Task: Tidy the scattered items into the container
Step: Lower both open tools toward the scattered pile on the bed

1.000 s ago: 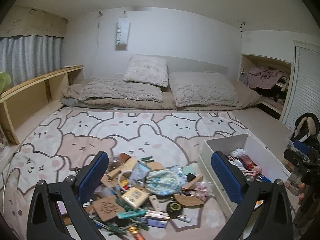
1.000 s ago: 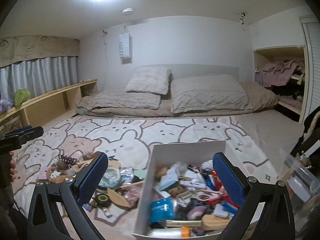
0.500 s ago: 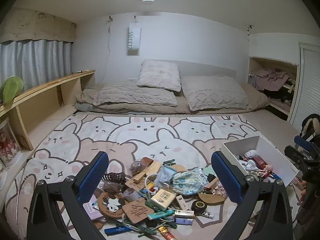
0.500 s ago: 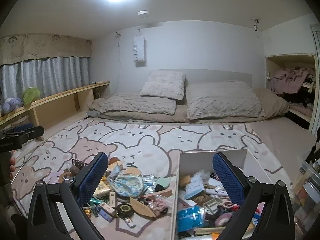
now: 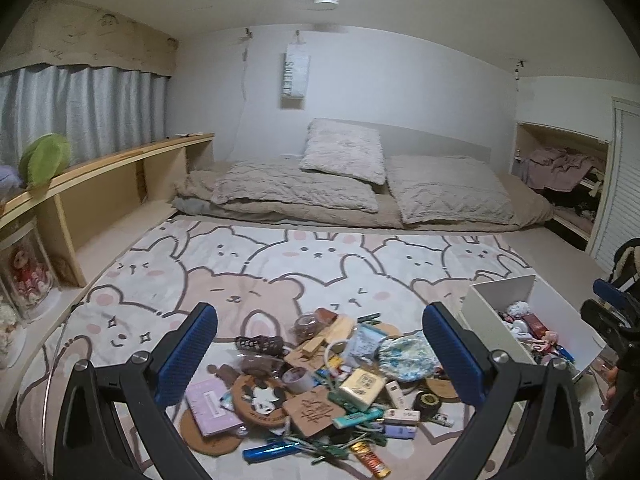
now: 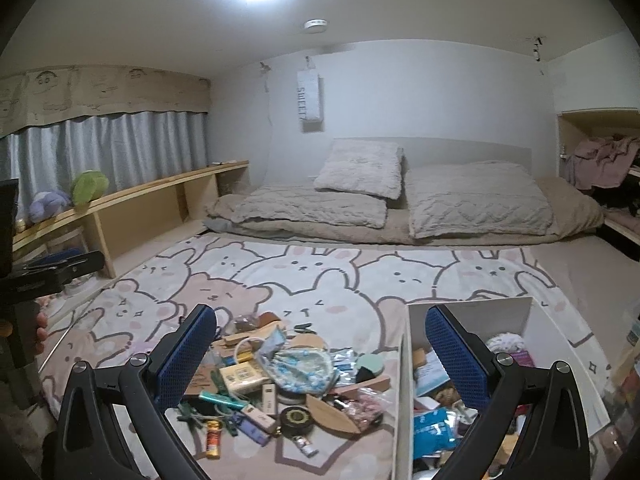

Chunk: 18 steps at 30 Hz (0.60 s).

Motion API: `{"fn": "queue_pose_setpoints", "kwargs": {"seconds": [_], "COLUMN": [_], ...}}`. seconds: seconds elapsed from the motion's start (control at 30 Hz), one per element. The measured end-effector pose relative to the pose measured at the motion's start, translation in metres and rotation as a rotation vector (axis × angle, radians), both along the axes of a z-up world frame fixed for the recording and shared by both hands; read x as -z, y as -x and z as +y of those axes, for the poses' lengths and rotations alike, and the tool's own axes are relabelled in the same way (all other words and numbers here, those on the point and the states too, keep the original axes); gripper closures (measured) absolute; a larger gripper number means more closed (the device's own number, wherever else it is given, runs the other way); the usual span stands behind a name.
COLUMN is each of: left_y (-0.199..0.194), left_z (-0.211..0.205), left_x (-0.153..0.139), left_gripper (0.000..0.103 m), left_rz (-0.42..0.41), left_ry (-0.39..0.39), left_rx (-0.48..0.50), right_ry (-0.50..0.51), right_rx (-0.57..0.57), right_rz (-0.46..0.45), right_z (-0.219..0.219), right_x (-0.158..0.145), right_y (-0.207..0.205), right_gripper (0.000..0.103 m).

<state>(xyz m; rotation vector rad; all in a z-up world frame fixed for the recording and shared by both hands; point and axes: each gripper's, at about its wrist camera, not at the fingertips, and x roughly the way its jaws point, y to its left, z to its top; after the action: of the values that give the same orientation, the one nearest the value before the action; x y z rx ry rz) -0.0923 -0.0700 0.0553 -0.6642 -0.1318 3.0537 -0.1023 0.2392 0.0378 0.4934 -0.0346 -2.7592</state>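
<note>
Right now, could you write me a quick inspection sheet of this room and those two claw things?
Surface: animal-print rug, bare beyond the heap.
Job's things: white box at the right, already partly filled; pile of small items beside it, still on the rug.
Clutter: floral pouch, panda coaster, pink booklet, blue pen.
Grippers: left gripper and right gripper both open, holding nothing.
Cables: a white cord loop in the pile.
Surroundings: bedding with pillows, wooden shelf, curtains.

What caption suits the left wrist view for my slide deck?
Open left gripper above a pile of scattered items on the bunny-print blanket, white container at right.
</note>
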Motion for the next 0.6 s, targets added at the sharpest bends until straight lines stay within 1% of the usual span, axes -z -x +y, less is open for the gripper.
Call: {"fn": "queue_pose_setpoints", "kwargs": {"seconds": [0.23,0.37,0.5,0.6], "left_y": [-0.006,-0.009,-0.01,-0.01], "left_z": [-0.019,-0.029,-0.037,-0.041], "left_x": [0.015,0.029,0.054,0.076], "left_gripper": [0.0,0.0,0.0,0.0], "left_rz": [-0.029,-0.054,-0.113,-0.171], "left_ry": [0.005,-0.006,-0.022,-0.031], "left_rx": [-0.044,-0.057,-0.076,-0.083], "right_ry": [-0.012,-0.005,-0.009,-0.05], "right_rx": [-0.039,-0.04,-0.038,-0.045], "right_rz": [-0.018,-0.013,-0.002,-0.032], "right_z": [-0.016,-0.025,-0.033,-0.044], "right_x": [0.013,0.028,0.047,0.065], "right_y": [-0.001,-0.004,-0.009,-0.011], "right_gripper": [0.0,0.0,0.0,0.0]}}
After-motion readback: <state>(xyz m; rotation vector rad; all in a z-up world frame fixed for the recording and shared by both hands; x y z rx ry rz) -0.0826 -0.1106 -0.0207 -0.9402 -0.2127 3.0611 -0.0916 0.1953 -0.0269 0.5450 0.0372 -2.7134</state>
